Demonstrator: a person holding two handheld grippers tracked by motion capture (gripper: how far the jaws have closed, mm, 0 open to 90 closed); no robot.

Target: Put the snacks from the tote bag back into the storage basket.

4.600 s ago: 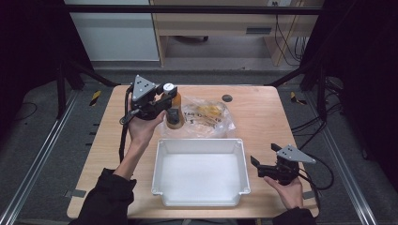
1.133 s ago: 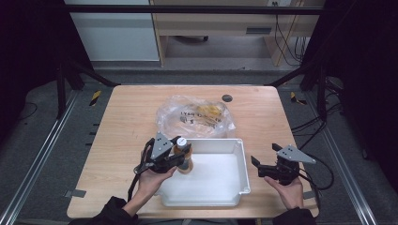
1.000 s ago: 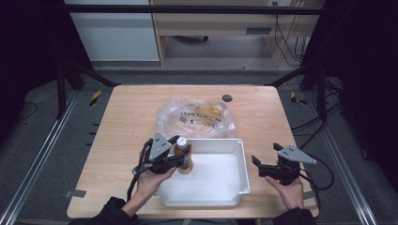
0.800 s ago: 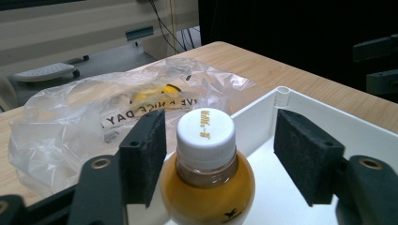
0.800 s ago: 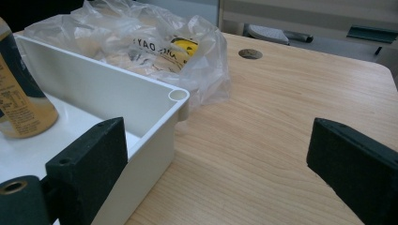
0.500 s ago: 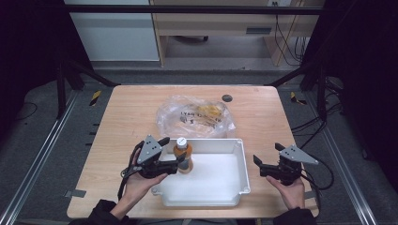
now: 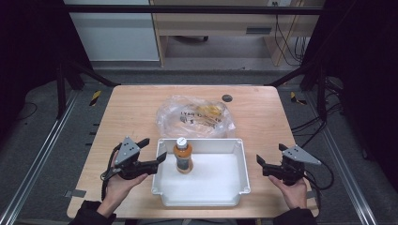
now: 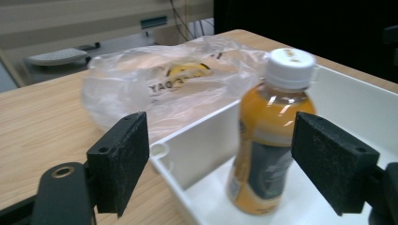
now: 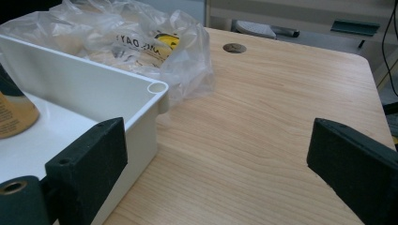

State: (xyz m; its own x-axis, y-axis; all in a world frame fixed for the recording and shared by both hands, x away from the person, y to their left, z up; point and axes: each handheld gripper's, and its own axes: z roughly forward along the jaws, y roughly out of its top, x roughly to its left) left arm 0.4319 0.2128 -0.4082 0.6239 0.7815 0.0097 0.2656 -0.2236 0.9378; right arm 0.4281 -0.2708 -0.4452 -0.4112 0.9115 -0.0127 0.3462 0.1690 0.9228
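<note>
My left gripper (image 7: 158, 152), jaws just opened and apart, releases the upright bottle (image 7: 182, 156) in the white tray (image 7: 202, 199); next I must pull clear without tipping it.

This looks like a lab set up for recording: a wooden counter (image 7: 141, 108) stands inside a dark metal frame (image 7: 187, 8), with floor rails (image 7: 37, 154), hazard-striped tape (image 7: 95, 97), loose cables (image 7: 286, 33) and an office desk (image 7: 216, 23) behind.
</note>
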